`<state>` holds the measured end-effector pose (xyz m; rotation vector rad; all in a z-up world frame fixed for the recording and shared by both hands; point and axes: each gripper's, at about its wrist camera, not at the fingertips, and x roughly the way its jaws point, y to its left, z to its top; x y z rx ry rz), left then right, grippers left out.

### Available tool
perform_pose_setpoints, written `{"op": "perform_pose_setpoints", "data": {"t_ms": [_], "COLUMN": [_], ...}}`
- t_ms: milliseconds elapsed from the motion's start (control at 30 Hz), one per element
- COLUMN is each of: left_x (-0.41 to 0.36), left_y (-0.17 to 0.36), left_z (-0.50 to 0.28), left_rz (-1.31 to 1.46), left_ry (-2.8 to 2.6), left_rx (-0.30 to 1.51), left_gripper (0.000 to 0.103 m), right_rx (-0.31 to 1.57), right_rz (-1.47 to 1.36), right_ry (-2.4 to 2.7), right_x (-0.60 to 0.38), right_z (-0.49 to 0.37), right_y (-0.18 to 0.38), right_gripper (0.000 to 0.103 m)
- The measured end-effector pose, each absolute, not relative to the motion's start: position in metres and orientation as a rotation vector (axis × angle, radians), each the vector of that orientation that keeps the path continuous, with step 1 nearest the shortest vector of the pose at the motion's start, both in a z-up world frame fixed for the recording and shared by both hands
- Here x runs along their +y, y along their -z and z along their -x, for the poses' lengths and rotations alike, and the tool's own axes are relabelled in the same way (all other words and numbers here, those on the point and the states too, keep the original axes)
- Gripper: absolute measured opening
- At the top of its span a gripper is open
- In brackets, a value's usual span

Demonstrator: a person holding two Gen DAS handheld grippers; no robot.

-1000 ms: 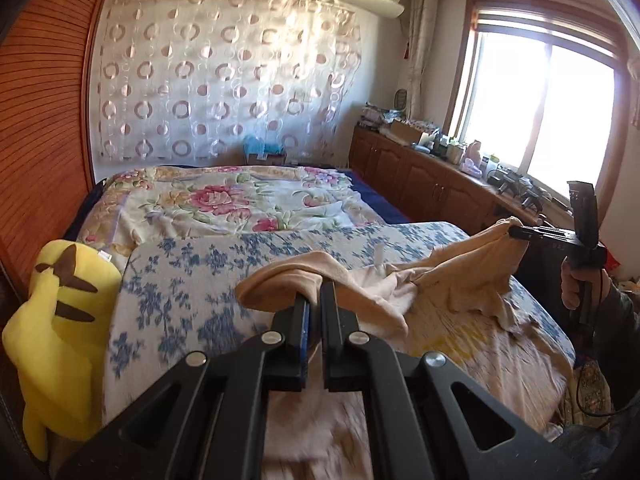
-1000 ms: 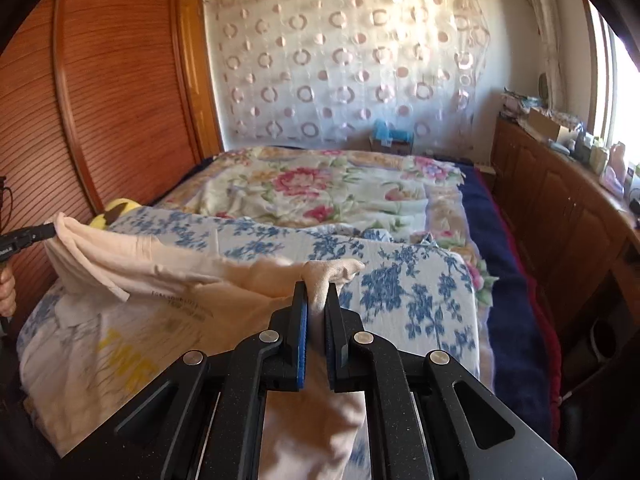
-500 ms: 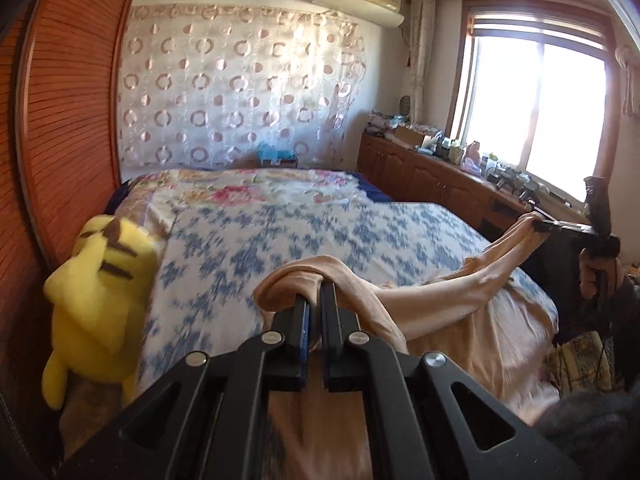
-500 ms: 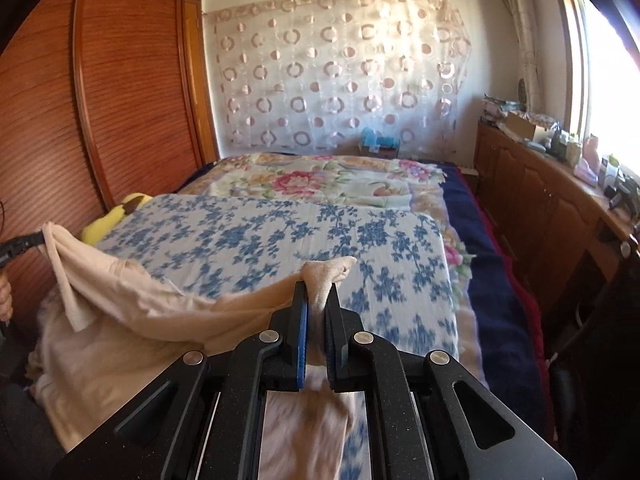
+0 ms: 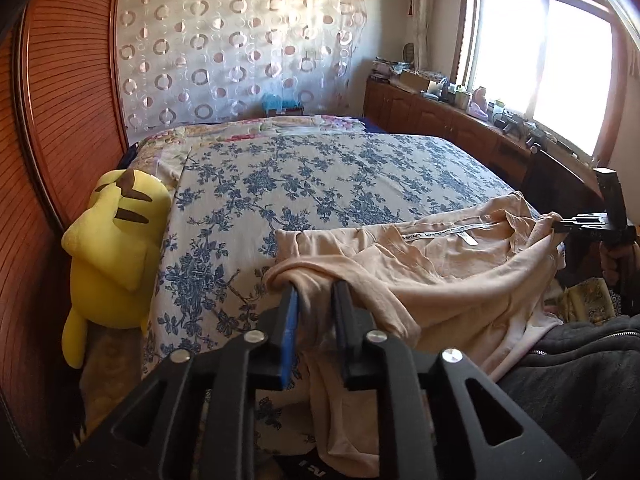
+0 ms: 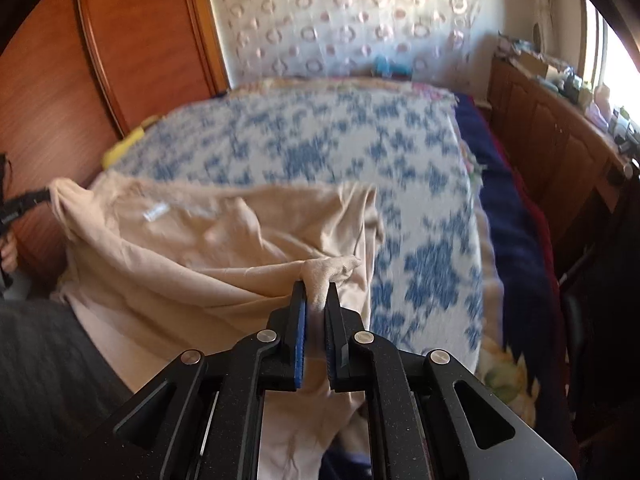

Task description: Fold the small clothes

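Spreading step: left tongs (image 5: 314, 292) and right tongs (image 6: 316, 290) each pinching 1 corner of the beige shirt (image 5: 440, 264), stretched between them over the bed (image 5: 320, 168) ahead; next, lowering both corners flat, evenly.

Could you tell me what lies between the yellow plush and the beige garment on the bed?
Only bare blue-flowered bedspread separates the plush from the garment; the left wrist view shows it.

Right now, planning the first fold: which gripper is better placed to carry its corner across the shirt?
Left, probably. The left gripper holds a corner of the beige shirt with open blue floral quilt ahead. The right gripper also grips, nearer the bed's edge.
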<state>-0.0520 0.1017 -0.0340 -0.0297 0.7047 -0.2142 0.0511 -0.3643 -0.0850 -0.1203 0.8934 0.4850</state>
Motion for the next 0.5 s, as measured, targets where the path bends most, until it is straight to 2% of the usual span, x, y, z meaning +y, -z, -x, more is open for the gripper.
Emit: {"op": "perform_pose_setpoints", "data": {"t_ms": [67, 200, 233, 367, 500], "left_x": [0.1, 0.101, 0.102, 0.104, 0.106], "left_y": [0.031, 0.019, 0.017, 0.017, 0.026], "left_z": [0.052, 0.055, 0.054, 0.043, 0.024], "left_rz": [0.03, 0.02, 0.021, 0.021, 0.036], "left_ry": [0.225, 0.213, 0.209, 0.185, 0.189], "left_rx": [0.694, 0.652, 0.647, 0.639, 0.65], "left_gripper": [0.031, 0.05, 0.053, 0.054, 0.054], "right_rx": [0.89, 0.83, 0.812, 0.768, 0.75], "right_rz": [0.128, 0.13, 0.135, 0.14, 0.154], "right_ry": [-0.471, -0.444, -0.439, -0.426, -0.415], "right_x": [-0.365, -0.371, -0.372, -0.374, -0.369], "right_z": [-0.052, -0.053, -0.053, -0.061, -0.079], "right_y": [0.086, 0.069, 0.064, 0.051, 0.051], "right_gripper": [0.011, 0.05, 0.052, 0.056, 0.067]}}
